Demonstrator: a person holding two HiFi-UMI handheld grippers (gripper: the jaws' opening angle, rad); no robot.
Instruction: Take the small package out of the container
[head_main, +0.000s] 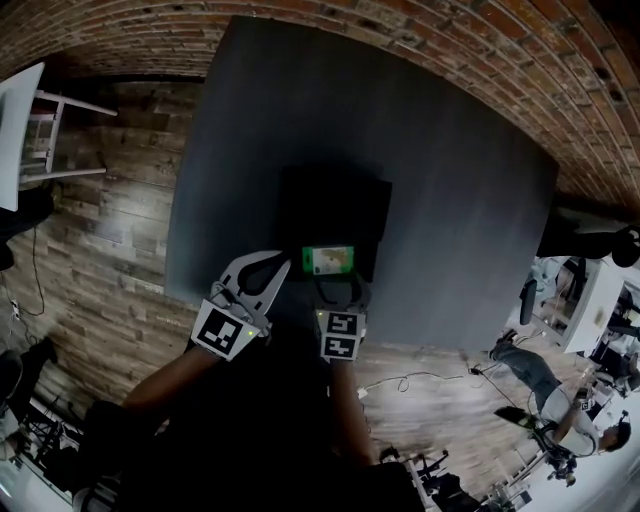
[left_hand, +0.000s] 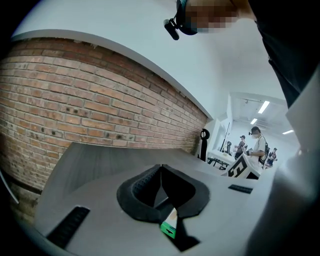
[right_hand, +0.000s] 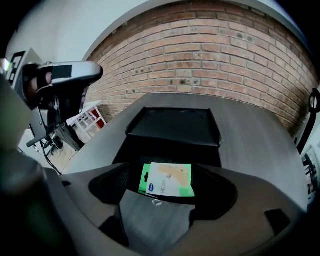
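Package (right_hand: 167, 180) sits between my spread right tongs (right_hand: 167, 192), poised to lift it from the container (right_hand: 175, 137); left tongs (left_hand: 161, 167) pressed together, empty.

Brick wall (head_main: 420, 45), wood-plank floor (head_main: 100, 250), grey table (head_main: 450, 200)

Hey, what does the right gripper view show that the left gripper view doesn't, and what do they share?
Only the right gripper view: the black container with its raised rim, the small package with its whole printed face, and a white chair. Only the left gripper view: a bright room with people standing. Both: the brick wall, the grey table and the package, though the left gripper view catches only its green edge.
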